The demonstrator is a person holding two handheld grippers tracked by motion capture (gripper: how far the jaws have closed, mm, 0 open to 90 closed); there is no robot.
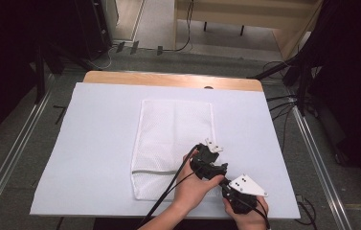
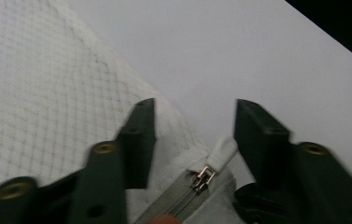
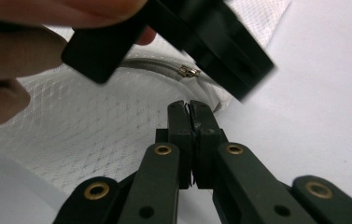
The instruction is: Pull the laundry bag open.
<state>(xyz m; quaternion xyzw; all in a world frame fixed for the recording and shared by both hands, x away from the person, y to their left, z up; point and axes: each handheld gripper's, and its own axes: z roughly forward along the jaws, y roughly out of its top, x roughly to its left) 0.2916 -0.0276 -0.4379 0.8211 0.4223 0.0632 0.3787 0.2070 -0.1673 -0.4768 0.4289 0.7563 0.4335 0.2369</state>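
I see the white mesh bag (image 1: 175, 143) lying flat in the middle of the table (image 1: 96, 143), its zipper (image 1: 154, 171) running across near the front edge. My left gripper (image 2: 194, 140) is over the bag's right front corner; its jaws are spread, and the white zipper pull (image 2: 221, 151) lies between them without touching either one. Just to the right, my right gripper (image 3: 191, 109) has its jaws pressed together, pinching the bag's corner as far as I can tell.
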